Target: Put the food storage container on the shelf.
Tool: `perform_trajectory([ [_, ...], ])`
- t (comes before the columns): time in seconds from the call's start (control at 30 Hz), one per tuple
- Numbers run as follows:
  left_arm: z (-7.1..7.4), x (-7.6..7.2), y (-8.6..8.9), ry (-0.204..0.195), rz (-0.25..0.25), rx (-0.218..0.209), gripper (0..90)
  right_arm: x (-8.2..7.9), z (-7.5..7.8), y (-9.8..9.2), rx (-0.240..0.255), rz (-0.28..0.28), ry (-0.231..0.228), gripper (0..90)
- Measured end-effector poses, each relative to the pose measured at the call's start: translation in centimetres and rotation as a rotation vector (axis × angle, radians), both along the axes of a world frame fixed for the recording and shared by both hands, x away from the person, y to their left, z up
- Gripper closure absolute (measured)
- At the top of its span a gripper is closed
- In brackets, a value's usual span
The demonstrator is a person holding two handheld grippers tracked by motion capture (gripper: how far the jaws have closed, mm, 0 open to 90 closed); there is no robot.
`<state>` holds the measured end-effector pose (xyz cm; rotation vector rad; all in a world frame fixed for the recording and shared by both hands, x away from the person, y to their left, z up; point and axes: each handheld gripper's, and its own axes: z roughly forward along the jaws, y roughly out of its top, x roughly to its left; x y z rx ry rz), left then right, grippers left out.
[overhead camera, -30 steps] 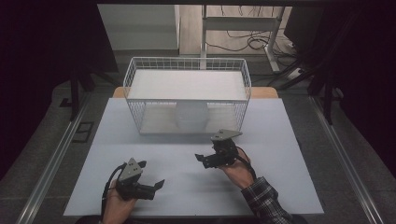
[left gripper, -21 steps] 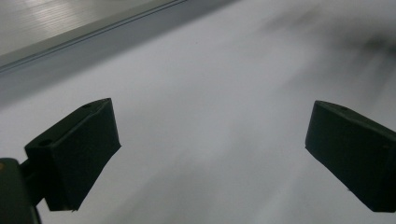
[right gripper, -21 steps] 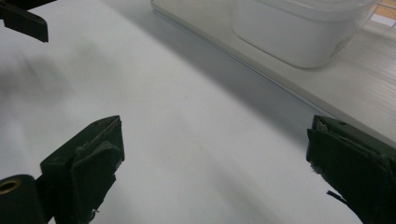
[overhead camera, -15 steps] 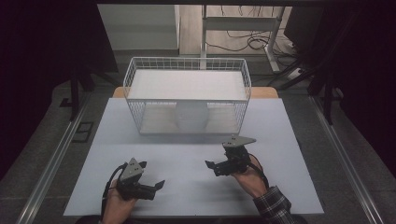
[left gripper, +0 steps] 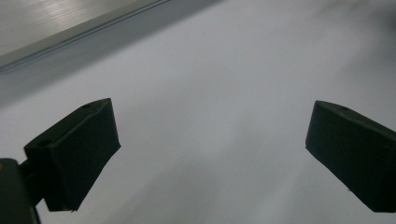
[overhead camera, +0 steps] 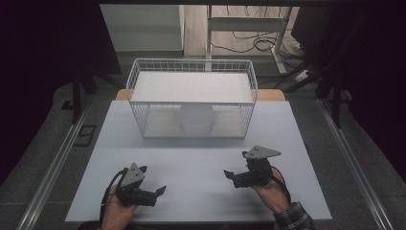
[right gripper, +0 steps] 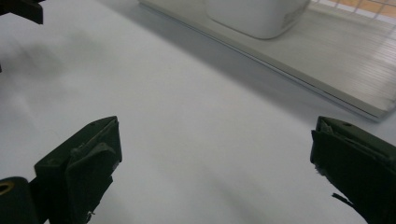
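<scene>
The jaws of the right gripper (overhead camera: 231, 176) are spread wide, and nothing is held between them. Over the last second they have been opening a little more. In the right gripper view, bare white table (right gripper: 187, 140) is seen between the two black jaws. Past them, the near edge of a white wire basket (right gripper: 336, 74) is seen, with a white round pot (right gripper: 257, 16) standing inside it.

The jaws of the left gripper (overhead camera: 162, 191) are spread wide too, and nothing is held there either. In the left gripper view, plain white table (left gripper: 210, 116) is seen between them, with a grey strip running along the top left.

From the high view, the right gripper is held in the person's right hand (overhead camera: 270, 191), low over the table on the near right side. Its jaws are pointed toward the left. A checked sleeve (overhead camera: 294, 218) is seen at that wrist. The left gripper is held in the left hand (overhead camera: 115, 213) at the near left edge of the table, with its jaws pointed to the right. The two grippers are kept well apart.

The white wire basket (overhead camera: 191, 103) is set at the far middle of the table (overhead camera: 201, 158). The white pot (overhead camera: 196, 119) is seen through the front wall of the basket, near the middle. Both grippers are well away from the basket.
</scene>
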<state>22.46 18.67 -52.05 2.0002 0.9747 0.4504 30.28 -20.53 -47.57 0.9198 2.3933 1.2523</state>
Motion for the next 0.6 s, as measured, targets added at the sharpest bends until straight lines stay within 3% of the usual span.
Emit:
perform_trajectory([
  [0.43,0.4,-1.3,2.4,-0.033,0.081,-0.018,0.1,-1.8,0.0,-3.0,-0.001,-0.068,-0.017,0.0],
  [0.6,0.4,-1.9,3.6,-0.045,0.117,-0.044,0.0,-2.9,-0.1,-4.6,-0.026,-0.128,-0.047,0.0],
])
